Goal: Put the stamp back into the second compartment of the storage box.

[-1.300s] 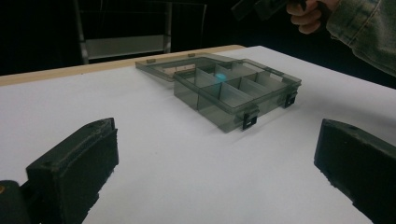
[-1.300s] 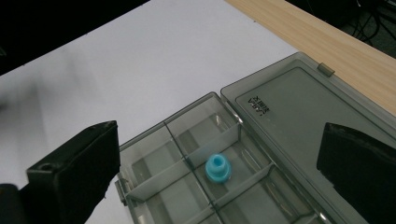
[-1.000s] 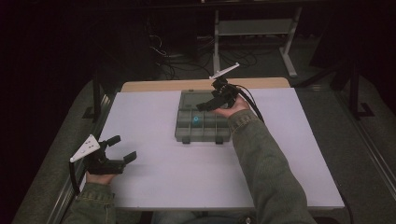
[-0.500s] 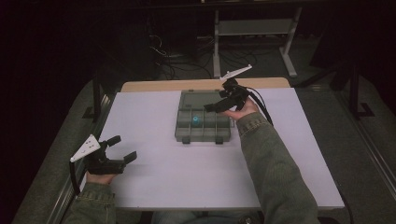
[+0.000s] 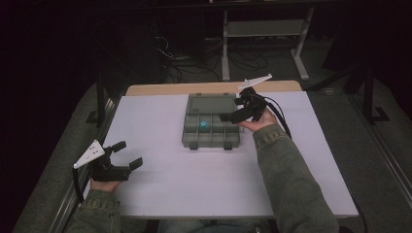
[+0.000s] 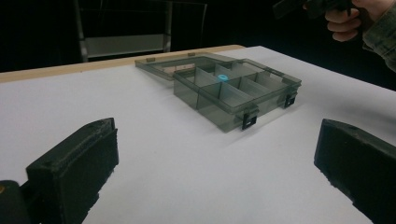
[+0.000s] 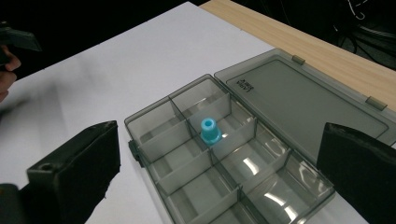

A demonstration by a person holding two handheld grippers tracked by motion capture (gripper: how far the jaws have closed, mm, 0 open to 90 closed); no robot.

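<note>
A smoky clear organizer box [image 5: 212, 137] lies on the white table top, its lid [image 5: 211, 103] folded flat behind it. A small blue plug [image 5: 204, 125] stands in a compartment near the hinge side; the other compartments look empty. My right gripper [image 5: 234, 110] hovers open at the box's right edge with nothing between its jaws. In the right gripper view the plug [image 7: 209, 130] stands beyond the wide-apart jaws of the right gripper [image 7: 219, 177]. My left gripper [image 5: 125, 155] rests open at the front left, far from the box [image 6: 233, 91].
The white table top [image 5: 194, 184] has a bare wooden strip [image 5: 155, 89] along its far edge. Dark floor, cables and a metal stand [image 5: 265, 29] lie behind the table. A sleeved right forearm [image 5: 286, 179] crosses the table's right half.
My right gripper has drifted a little to the right, from above the box's back to its right edge. The left gripper and the box have stayed put.
</note>
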